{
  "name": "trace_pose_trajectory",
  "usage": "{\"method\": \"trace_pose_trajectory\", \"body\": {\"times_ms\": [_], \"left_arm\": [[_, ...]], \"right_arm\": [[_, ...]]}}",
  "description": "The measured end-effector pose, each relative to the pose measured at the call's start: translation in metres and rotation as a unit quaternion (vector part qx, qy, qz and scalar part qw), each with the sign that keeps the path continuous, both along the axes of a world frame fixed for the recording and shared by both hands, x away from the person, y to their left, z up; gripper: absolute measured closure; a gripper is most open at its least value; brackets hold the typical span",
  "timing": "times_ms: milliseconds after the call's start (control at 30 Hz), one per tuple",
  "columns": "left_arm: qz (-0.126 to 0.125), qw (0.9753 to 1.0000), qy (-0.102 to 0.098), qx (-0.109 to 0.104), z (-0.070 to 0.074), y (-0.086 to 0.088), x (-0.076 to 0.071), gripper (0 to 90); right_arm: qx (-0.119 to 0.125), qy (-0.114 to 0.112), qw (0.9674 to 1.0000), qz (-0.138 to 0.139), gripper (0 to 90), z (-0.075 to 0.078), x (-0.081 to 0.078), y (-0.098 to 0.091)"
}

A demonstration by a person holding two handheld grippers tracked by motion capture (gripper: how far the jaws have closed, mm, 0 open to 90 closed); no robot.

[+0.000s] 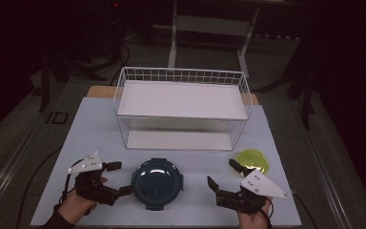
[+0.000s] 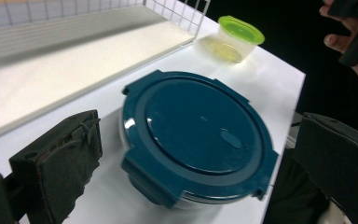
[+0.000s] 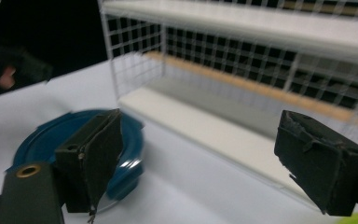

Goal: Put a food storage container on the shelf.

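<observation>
Blue container (image 1: 157, 182): round, with a dark blue clip-on lid, standing on the table (image 1: 95, 133) near the front edge, between the two tools and in front of the wire rack. Its lid is on and lies flat.
Left tool (image 1: 120, 177): held in the person's left hand (image 1: 76, 202), just left of the blue container. Its jaws stand wide apart, one near the container's left rim, the other farther back. In the left gripper view the container (image 2: 198, 137) sits between the two jaws, and no pad presses on it.
Right tool (image 1: 223, 174): held in the person's right hand (image 1: 253, 217), to the right of the blue container and clear of it. Its jaws are spread wide with nothing between them. In the right gripper view they frame the rack's lower shelf.
Green-lidded tub (image 1: 252, 161): small and round, on the table behind the right tool, near the rack's right front corner. In the left gripper view it (image 2: 235, 39) has clear walls.
Wire rack (image 1: 181, 76): white, two shelves, at the back of the table, well behind the container.
</observation>
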State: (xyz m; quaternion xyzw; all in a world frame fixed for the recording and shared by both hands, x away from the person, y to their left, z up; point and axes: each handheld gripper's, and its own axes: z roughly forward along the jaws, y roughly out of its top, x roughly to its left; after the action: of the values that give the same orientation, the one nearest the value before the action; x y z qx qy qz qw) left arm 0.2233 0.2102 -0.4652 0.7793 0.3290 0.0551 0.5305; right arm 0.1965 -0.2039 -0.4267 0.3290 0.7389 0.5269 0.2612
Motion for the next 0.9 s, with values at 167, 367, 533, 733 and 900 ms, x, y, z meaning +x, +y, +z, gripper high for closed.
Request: {"method": "trace_pose_trajectory", "body": {"times_ms": [167,367,533,733,900], "left_arm": [[0.002,1.0000,0.004,-0.002,-0.002,0.001,0.005,0.6],[0.012,0.9994,0.028,-0.017,-0.007,0.002,0.012,0.6],[0.042,0.9969,0.062,-0.021,-0.012,0.002,0.020,0.6],[0.036,0.9903,0.132,-0.023,-0.020,0.002,0.030,1.7],[0.046,0.9808,0.185,-0.041,-0.030,0.003,0.033,7.9]], "right_arm": [[-0.011,0.014,0.9994,0.031,14.6,-0.004,0.005,0.021],[0.001,0.074,0.9959,0.053,11.8,-0.010,0.018,0.041],[0.028,0.147,0.9859,0.074,10.8,-0.021,0.032,0.052],[0.053,0.238,0.9661,0.085,13.6,-0.040,0.048,0.055],[0.094,0.310,0.9421,0.085,19.2,-0.056,0.062,0.049]]}}
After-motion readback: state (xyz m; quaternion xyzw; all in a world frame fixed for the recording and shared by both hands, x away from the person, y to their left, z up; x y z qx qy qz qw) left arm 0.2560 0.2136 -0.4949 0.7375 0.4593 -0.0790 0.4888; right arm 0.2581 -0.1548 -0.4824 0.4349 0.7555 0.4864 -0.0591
